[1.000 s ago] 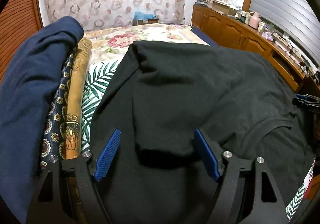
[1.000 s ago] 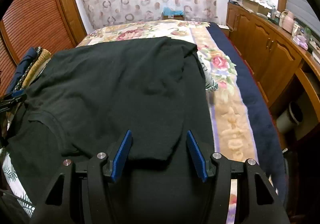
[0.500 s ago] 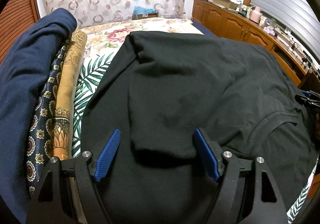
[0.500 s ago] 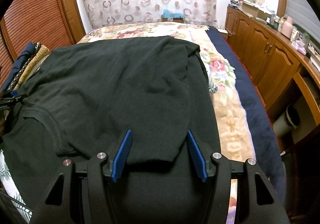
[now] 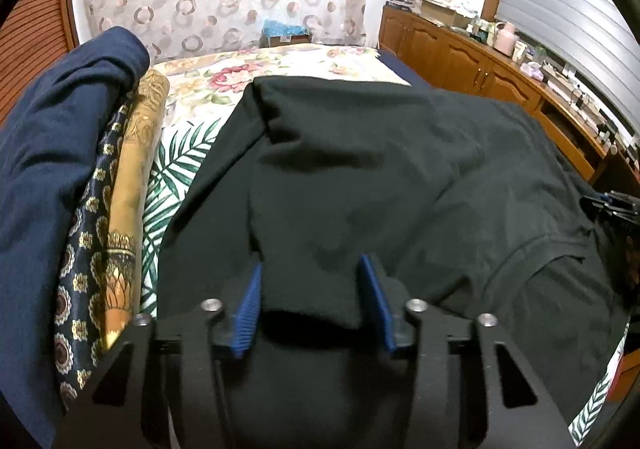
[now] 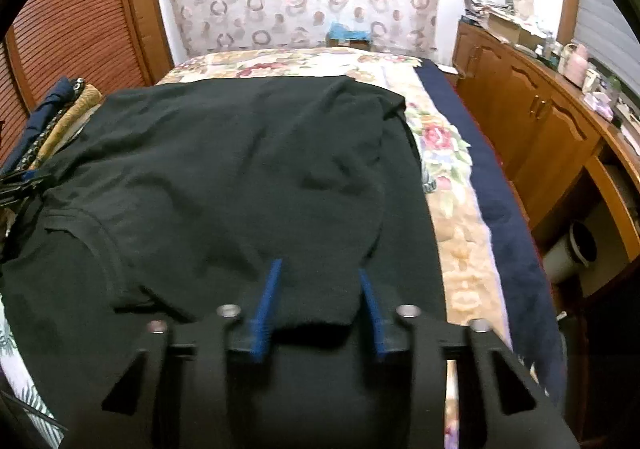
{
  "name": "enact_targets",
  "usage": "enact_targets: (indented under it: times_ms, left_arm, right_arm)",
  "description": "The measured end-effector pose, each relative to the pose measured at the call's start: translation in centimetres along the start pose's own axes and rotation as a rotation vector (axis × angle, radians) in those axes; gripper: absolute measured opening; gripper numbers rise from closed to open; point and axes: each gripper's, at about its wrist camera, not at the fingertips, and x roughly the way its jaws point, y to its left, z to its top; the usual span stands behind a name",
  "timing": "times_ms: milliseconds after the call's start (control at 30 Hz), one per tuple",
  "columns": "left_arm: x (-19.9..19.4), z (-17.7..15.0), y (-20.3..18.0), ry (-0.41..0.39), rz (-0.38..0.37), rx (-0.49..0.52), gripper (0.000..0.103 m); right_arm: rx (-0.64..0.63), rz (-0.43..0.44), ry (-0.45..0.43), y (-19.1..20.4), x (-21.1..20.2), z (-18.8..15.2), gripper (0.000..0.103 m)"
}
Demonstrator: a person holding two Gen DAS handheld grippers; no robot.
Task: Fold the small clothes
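Observation:
A black t-shirt (image 5: pixel 380 169) lies spread on the bed; it also shows in the right wrist view (image 6: pixel 240 169). Its two sleeves are folded inward over the body. My left gripper (image 5: pixel 312 293) has its blue pads narrowed around the end of the left folded sleeve (image 5: pixel 308 289), with a gap still between them. My right gripper (image 6: pixel 320 301) has its pads narrowed around the end of the right folded sleeve (image 6: pixel 320 297) in the same way. The neckline (image 5: pixel 532 249) lies between the two grippers.
A pile of clothes lies left of the shirt: navy fabric (image 5: pixel 52 169), a gold patterned cloth (image 5: pixel 132 189). The floral bedspread (image 6: pixel 452 177) shows past the shirt. Wooden cabinets (image 6: pixel 540 121) run along the right. A louvred wooden door (image 6: pixel 72 29) stands at the left.
Both grippers' pads have closed inward around the folded sleeve ends; they were wide open before. Both views have shifted slightly over the shirt.

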Motion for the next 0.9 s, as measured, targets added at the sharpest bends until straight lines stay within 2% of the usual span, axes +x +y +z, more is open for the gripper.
enact_targets:
  times_ms: [33, 100, 200, 367, 533, 700, 900]
  left_arm:
    - [0.1, 0.1, 0.2, 0.001, -0.008, -0.009, 0.034]
    - [0.2, 0.3, 0.7, -0.001, -0.024, -0.031, 0.011]
    - [-0.8, 0.4, 0.6, -0.036, -0.032, -0.030, 0.005]
    - [-3.9, 0.7, 0.1, -0.123, -0.023, -0.011, 0.004]
    - [-7.3, 0.6, 0.0, -0.192, -0.029, -0.007, 0.004]
    - [-10.3, 0.0, 0.2, -0.242, -0.015, 0.002, 0.004]
    - [-12.0, -2.2, 0.0, -0.260, -0.003, -0.002, 0.004]
  right_arm:
    - [-0.006, 0.011, -0.001, 0.1, 0.0, 0.0, 0.019]
    - [-0.019, 0.028, -0.002, 0.2, -0.2, 0.2, 0.008]
    - [-0.016, 0.052, -0.021, 0.1, -1.0, 0.5, 0.005]
    - [-0.003, 0.078, -0.115, -0.5, -4.7, 1.3, 0.005]
    - [-0.002, 0.086, -0.169, -0.7, -7.8, 0.9, 0.004]
    - [-0.004, 0.095, -0.211, -0.2, -10.3, -0.8, 0.004]
    - [-0.023, 0.101, -0.224, 0.8, -12.4, -4.2, 0.004]
